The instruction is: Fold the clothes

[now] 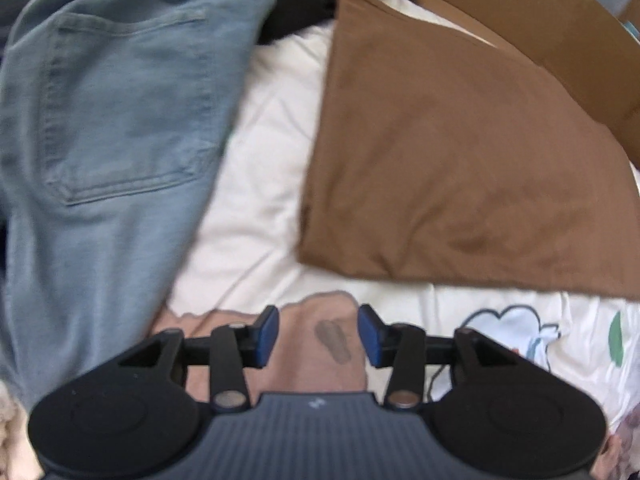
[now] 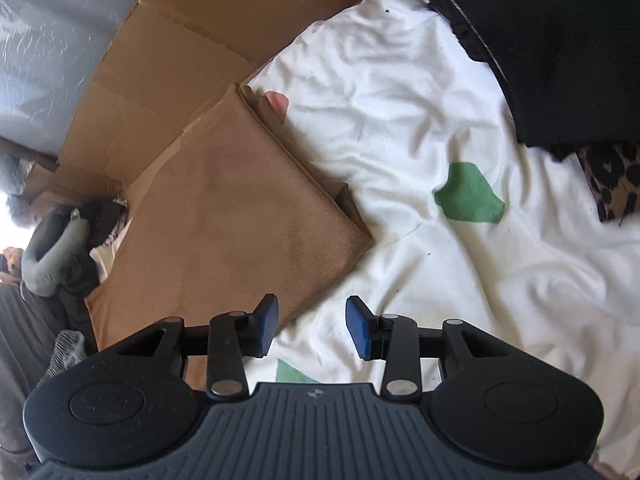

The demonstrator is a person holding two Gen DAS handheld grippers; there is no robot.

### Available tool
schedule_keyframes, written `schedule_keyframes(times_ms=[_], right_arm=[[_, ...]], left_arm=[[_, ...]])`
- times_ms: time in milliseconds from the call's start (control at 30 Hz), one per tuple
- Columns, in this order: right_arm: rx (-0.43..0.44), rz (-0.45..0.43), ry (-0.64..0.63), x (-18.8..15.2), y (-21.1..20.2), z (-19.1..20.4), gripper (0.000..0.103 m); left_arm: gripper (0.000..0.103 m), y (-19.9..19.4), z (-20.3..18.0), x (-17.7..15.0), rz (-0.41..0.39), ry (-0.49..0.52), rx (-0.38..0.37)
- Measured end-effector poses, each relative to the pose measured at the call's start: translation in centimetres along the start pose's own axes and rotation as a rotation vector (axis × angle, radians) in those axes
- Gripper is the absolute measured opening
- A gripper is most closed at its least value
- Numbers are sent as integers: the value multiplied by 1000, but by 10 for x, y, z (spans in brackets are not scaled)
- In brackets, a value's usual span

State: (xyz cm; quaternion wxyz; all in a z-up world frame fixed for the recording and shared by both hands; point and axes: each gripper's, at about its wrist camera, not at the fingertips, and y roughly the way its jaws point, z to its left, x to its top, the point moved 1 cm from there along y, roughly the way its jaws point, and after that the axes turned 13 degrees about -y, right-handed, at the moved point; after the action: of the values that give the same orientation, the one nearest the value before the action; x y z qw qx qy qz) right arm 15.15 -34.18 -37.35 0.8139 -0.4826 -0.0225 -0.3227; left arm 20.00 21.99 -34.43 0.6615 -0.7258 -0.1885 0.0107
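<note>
Brown garment (image 1: 460,152) lay folded into a flat, squared packet on the white printed bedspread (image 1: 256,184), its far edge resting against a flattened sheet of cardboard (image 2: 180,40). From the right wrist view the packet's layered edges showed stacked and fairly even, one corner slightly gaping. Judged this piece finished.

Left tongs (image 1: 318,334) stood parted, nothing between the blue pads (image 1: 267,334); beneath them only a tan printed patch of the bedspread. Right tongs (image 2: 312,326) likewise parted and empty, hanging above the near corner of the brown packet where it met the sheet. Neither pair touched any cloth. Both had let go.

Light blue jeans (image 1: 108,120) lay to the left of the brown packet, well apart from it, back pocket up. Only part of them was in view, so whether they were folded or merely laid out could not be told; they looked spread lengthwise, loosely, and probably wanted doing.

Dark clothing (image 2: 560,40) sat heaped at the far edge of the bed, unfolded as far as could be seen. A leopard-print item (image 2: 612,176) poked out beside it; its nature was unclear.

Reckoning: one garment done and placed, jeans likely next, dark pile remaining. Task seemed in its early-to-middle stretch, though the full laundry count lay outside both views.
</note>
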Motion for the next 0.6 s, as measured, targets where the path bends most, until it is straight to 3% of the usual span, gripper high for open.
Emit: schedule_keyframes(times_ms=[200, 600], right_arm=[[46, -28, 48, 1, 2, -10, 44], [78, -25, 110, -3, 8, -35, 45]], left_arm=[[51, -10, 9, 12, -22, -29, 35], [52, -2, 21, 19, -34, -277, -3]])
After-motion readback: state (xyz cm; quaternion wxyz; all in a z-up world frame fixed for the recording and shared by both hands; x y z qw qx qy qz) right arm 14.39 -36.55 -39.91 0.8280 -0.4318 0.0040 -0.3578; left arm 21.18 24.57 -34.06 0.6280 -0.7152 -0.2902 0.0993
